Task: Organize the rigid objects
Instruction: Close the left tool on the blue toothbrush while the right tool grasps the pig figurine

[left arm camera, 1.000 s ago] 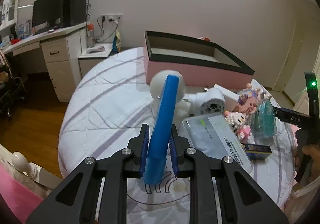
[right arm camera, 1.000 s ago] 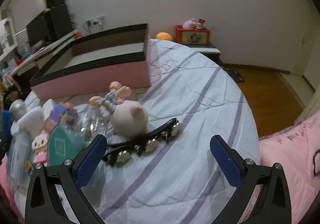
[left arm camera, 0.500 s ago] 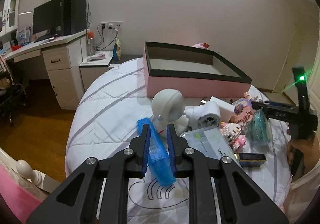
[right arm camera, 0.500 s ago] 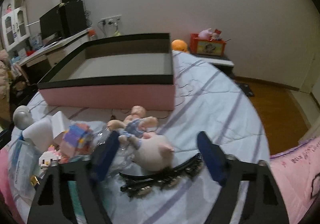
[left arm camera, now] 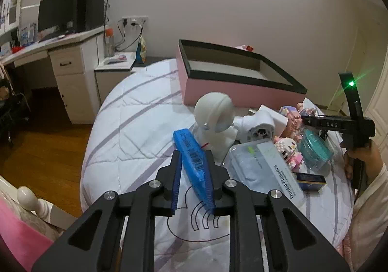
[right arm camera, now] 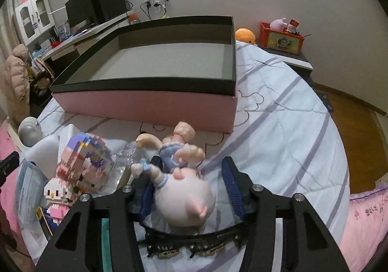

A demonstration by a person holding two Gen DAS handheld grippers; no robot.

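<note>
My left gripper [left arm camera: 192, 185] is shut on a blue plastic case [left arm camera: 194, 158], which tilts up and to the left above the bed. A pink box with a black rim [left arm camera: 238, 82] stands open and empty at the back; it also shows in the right wrist view [right arm camera: 155, 102]. My right gripper [right arm camera: 188, 189] is open, its jaws on either side of a pig doll [right arm camera: 180, 183] lying on the bed. The left finger pad seems to touch the doll; the right one stands apart from it. The right gripper shows in the left wrist view [left arm camera: 339, 125] over the toy pile.
A white round-headed robot toy [left arm camera: 214, 121], a clear flosser box [left arm camera: 264, 167], block figures [right arm camera: 82, 170], a teal jar [left arm camera: 314, 152] and a black jingle strap [right arm camera: 194, 241] lie on the bed. A desk and nightstands stand beyond the bed's edge.
The blue case tipped from upright to a leftward tilt in my left gripper. My right gripper moved forward over the pig doll and its jaws narrowed around it.
</note>
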